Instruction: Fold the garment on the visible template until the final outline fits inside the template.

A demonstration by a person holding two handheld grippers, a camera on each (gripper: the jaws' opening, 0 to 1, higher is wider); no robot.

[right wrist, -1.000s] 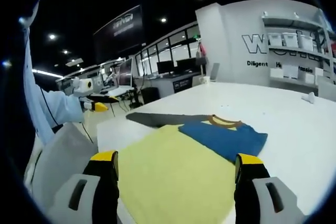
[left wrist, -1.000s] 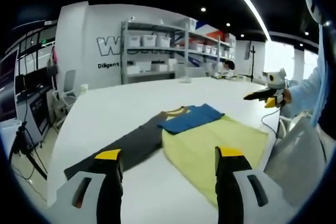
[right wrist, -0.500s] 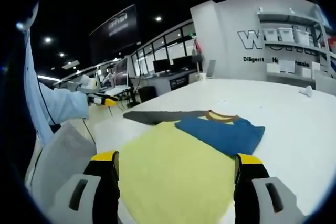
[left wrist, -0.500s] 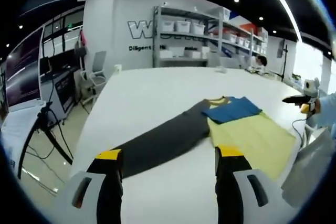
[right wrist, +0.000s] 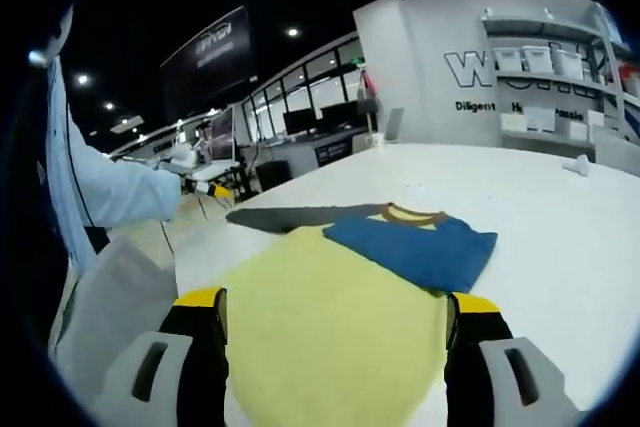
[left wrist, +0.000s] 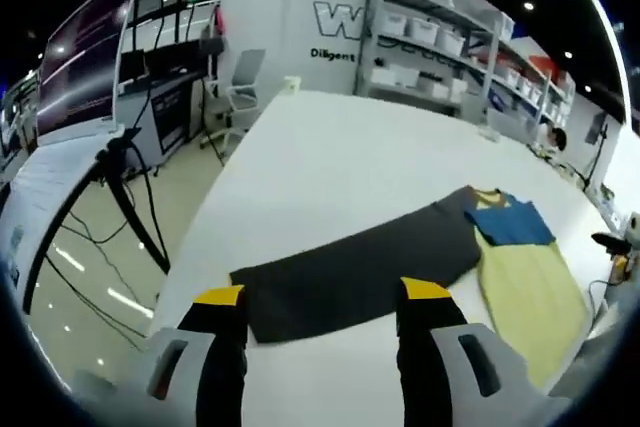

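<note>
The garment lies flat on the white table (left wrist: 330, 157): a long dark grey part (left wrist: 360, 272), a folded blue part (left wrist: 512, 223) with a mustard collar (right wrist: 405, 213), and beside them a yellow rectangular sheet (left wrist: 530, 287). My left gripper (left wrist: 322, 293) is open above the near edge of the grey part, close to its free end. My right gripper (right wrist: 338, 300) is open over the yellow sheet (right wrist: 330, 317), and the blue part (right wrist: 415, 247) lies just beyond it. The grey part (right wrist: 290, 215) runs off to the left. The left gripper (right wrist: 205, 187) shows far left, the right gripper (left wrist: 612, 243) far right.
Beyond the table's left edge are a tripod (left wrist: 120, 197), cables and an office chair (left wrist: 235, 87). Shelves with white bins (left wrist: 430, 47) stand at the back wall. A small white object (right wrist: 583, 162) sits on the far table. A light blue sleeve (right wrist: 120, 192) reaches in.
The left gripper view has swung left along the garment: the grey part's free end now lies right at its jaws. The right gripper view has hardly shifted. The garment lies as before.
</note>
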